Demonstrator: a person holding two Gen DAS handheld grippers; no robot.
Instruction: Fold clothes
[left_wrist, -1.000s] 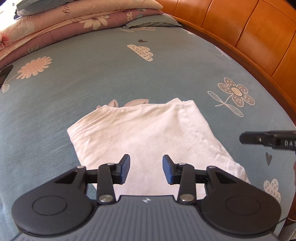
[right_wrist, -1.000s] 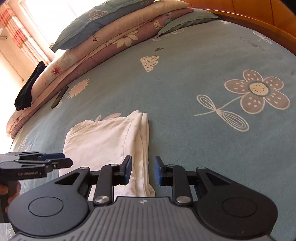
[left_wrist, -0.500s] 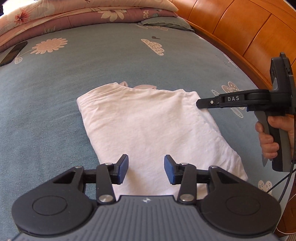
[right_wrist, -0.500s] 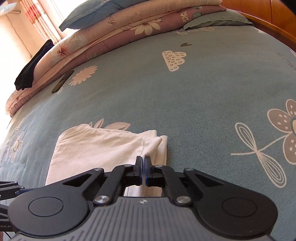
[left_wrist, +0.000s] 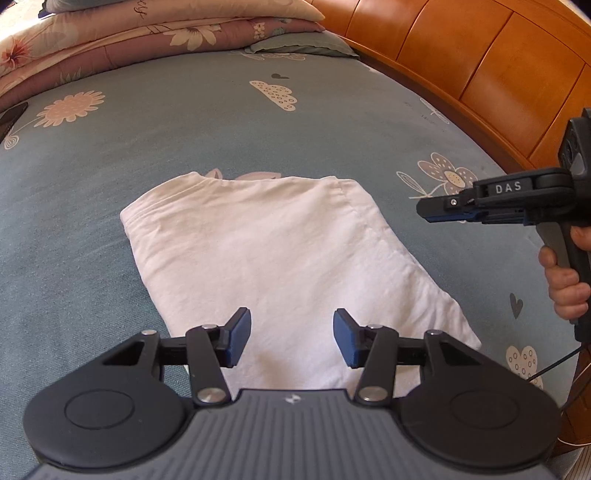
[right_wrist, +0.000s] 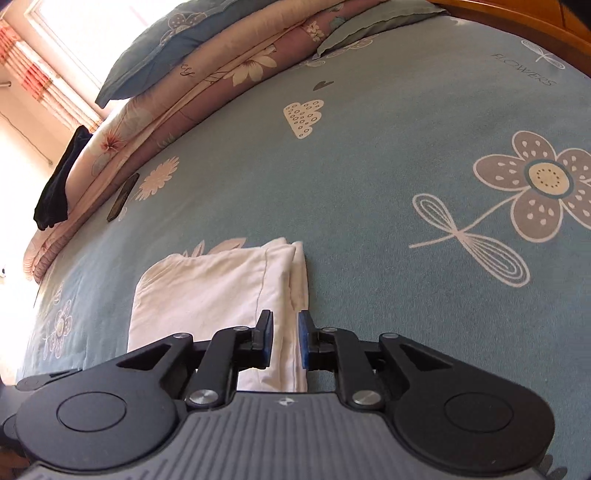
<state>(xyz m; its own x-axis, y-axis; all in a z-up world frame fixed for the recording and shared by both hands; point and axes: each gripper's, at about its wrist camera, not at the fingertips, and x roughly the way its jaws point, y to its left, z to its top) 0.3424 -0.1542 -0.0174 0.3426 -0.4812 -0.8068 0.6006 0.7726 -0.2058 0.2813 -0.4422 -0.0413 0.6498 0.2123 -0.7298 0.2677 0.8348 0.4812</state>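
Observation:
A folded white garment (left_wrist: 288, 251) lies flat on the blue flowered bedsheet (left_wrist: 147, 155). My left gripper (left_wrist: 291, 338) hovers over its near end; the jaws are opening, wide apart, and no cloth is pinched between them. In the left wrist view my right gripper (left_wrist: 423, 212) hangs in the air just right of the garment's far right corner, held by a hand (left_wrist: 565, 288). The right wrist view shows my right gripper (right_wrist: 285, 339) over the garment's (right_wrist: 221, 291) layered right edge. Its jaws are opening, a narrow gap apart, and grip nothing.
Stacked quilts and pillows (left_wrist: 147, 33) line the far side of the bed. An orange wooden headboard (left_wrist: 461, 55) curves along the right. A dark flat object (right_wrist: 123, 201) and a black cloth (right_wrist: 55, 192) lie by the quilts. A cable (left_wrist: 554, 369) trails at lower right.
The right gripper closed fully near the garment's far right corner, then pulled back to the right and reopened a little. The left jaws spread wider over the near end.

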